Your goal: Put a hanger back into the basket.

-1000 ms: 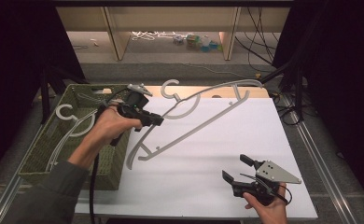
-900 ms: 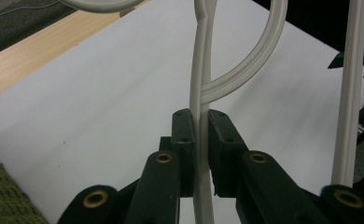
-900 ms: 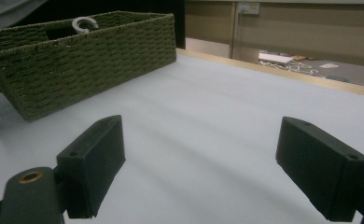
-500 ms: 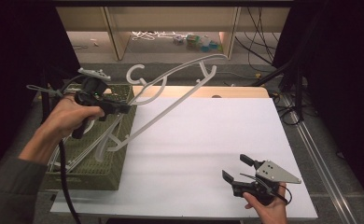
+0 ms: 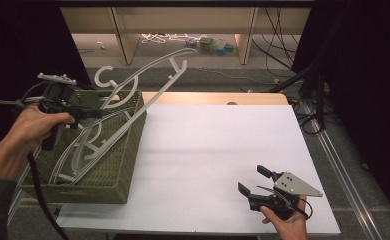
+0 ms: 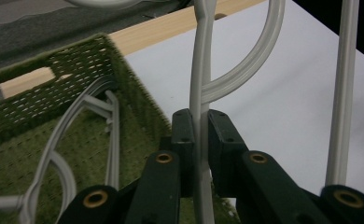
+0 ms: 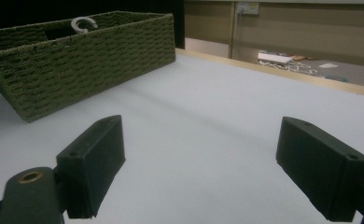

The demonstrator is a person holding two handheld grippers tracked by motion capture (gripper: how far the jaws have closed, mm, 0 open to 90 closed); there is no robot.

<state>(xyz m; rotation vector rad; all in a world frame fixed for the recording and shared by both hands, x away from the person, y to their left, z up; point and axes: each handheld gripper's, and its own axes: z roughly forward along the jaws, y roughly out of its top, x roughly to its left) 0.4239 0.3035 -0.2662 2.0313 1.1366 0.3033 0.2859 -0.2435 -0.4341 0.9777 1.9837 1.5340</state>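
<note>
At the left of the frame, the left gripper [image 5: 85,112] clamps a thin, curved white plastic hanger [image 5: 148,80] above a green woven basket [image 5: 115,172] holding more hangers. Lower right, the right gripper [image 5: 257,181] rests open on the smooth white tabletop [image 5: 218,145].

This looks like a lab or recording studio set up for handling trials. A bench [image 5: 223,150] covered with a plain white sheet stands in the middle, lit from above, with black curtains [image 5: 368,75] closing it in at three and nine o'clock. At twelve o'clock, past the bench's bare wooden edge, a low wooden shelf unit [image 5: 183,30] stands on a grey floor strewn with loose cables [image 5: 283,55] and small odds and ends. A metal floor rail [image 5: 343,165] runs along at four o'clock.
</note>
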